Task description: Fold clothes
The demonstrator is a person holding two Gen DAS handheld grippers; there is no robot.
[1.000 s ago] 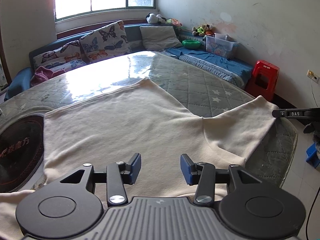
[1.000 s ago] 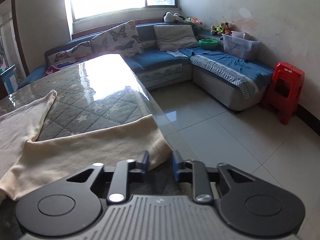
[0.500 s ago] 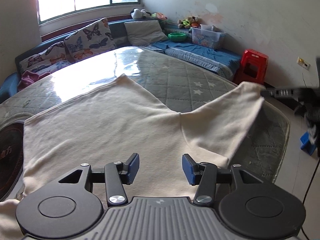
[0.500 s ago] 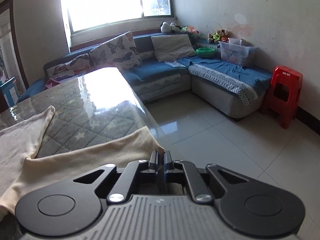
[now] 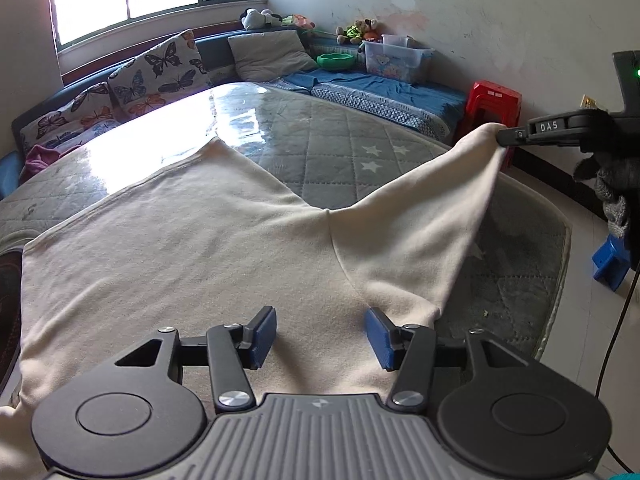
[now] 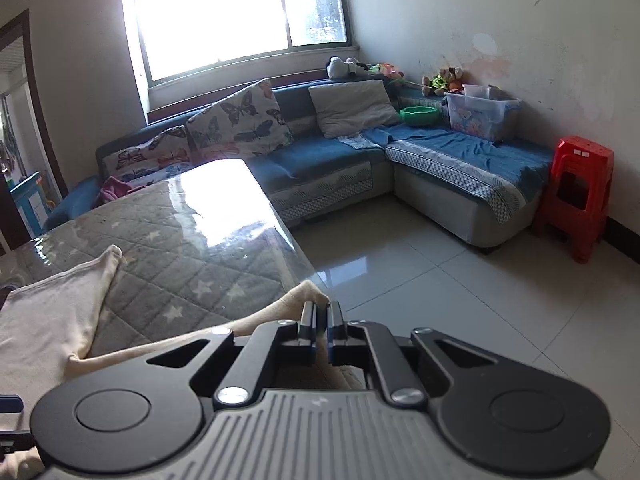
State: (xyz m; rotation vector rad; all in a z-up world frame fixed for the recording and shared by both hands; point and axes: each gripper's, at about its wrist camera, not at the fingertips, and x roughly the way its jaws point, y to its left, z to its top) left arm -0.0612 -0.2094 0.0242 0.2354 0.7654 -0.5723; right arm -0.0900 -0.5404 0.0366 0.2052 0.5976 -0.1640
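A cream long-sleeved garment lies spread on the quilted grey table. My left gripper is open, its blue pads low over the garment's near part, holding nothing. My right gripper is shut on the end of the garment's sleeve and holds it lifted off the table. In the left wrist view the right gripper shows at the right, with the sleeve stretched up to it from the table.
A blue corner sofa with butterfly cushions stands behind the table. A red plastic stool is by the right wall. A blue stool and a black cable are on the tiled floor right of the table.
My right gripper closed on the sleeve end and raised it off the table edge. My left gripper stayed open over the garment and shifted slightly.
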